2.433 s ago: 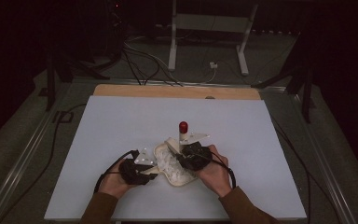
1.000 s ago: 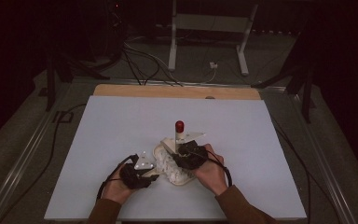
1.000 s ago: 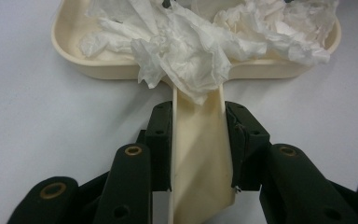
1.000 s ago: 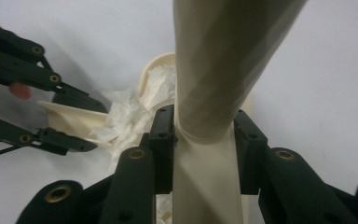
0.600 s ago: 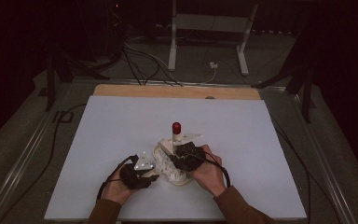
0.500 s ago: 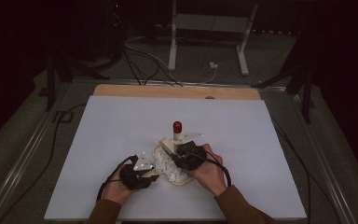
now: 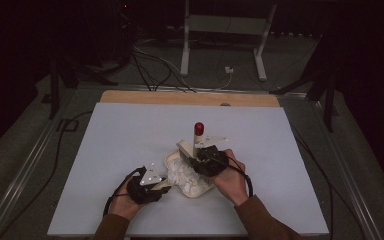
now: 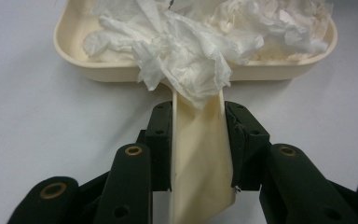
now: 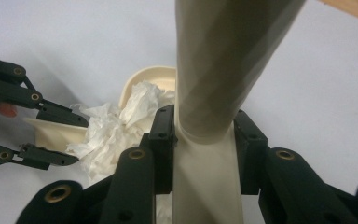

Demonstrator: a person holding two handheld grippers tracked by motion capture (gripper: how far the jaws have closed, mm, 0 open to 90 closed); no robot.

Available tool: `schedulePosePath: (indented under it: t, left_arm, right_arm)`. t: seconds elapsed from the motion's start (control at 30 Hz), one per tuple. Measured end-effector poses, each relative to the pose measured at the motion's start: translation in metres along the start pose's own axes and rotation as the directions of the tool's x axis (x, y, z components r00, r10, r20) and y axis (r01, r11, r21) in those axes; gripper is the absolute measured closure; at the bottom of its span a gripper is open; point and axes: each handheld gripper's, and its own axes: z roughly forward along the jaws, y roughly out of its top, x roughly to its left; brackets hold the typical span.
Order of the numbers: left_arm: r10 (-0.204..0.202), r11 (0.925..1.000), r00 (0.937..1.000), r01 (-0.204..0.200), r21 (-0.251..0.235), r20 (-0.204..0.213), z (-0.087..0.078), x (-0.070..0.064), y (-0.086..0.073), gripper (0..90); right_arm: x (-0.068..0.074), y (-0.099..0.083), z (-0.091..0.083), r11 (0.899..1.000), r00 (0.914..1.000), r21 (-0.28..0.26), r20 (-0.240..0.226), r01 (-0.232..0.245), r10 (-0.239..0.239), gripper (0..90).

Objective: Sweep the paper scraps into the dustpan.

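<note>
Since 2.4 s ago, both hands have drawn the cream tray (image 7: 206,189) slightly nearer the person. Left gripper (image 8: 198,140) clamps its flat handle tab; crumpled white tissue (image 8: 186,42) heaps just ahead. Right gripper (image 9: 204,154) pinches a cream tube (image 9: 223,60) with a red cap (image 7: 199,128).

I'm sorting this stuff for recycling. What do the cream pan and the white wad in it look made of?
The pan looks like moulded plastic: smooth, matte cream, rounded rim, one-piece handle. The white wad looks like crumpled tissue or thin paper, though thin plastic film is possible: soft creases, slightly translucent, ragged edges.
</note>
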Motion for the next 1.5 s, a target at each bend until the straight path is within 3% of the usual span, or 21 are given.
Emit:
schedulePosePath:
  t: [0.7, 1.03, 1.5]
  left_arm:
    - [-0.008, 0.9988, 0.9998, 0.008, -0.048, -0.018, -0.010, 0.003, -0.003, 66.4]
    - [-0.045, 0.9977, 0.9967, 0.041, -0.054, -0.067, -0.015, 0.009, -0.005, 66.4]
    - [-0.131, 0.9904, 0.9774, 0.121, -0.068, -0.166, -0.023, 0.018, -0.009, 66.4]
  right_arm:
    - [-0.022, 0.010, -0.018, 0.997, 0.9982, -0.068, 0.041, -0.040, 0.043, 66.3]
    - [-0.032, 0.007, -0.019, 0.996, 0.9966, -0.067, 0.059, -0.054, 0.058, 66.3]
    - [-0.048, -0.001, -0.017, 0.998, 0.9977, -0.047, 0.047, -0.047, 0.049, 66.4]
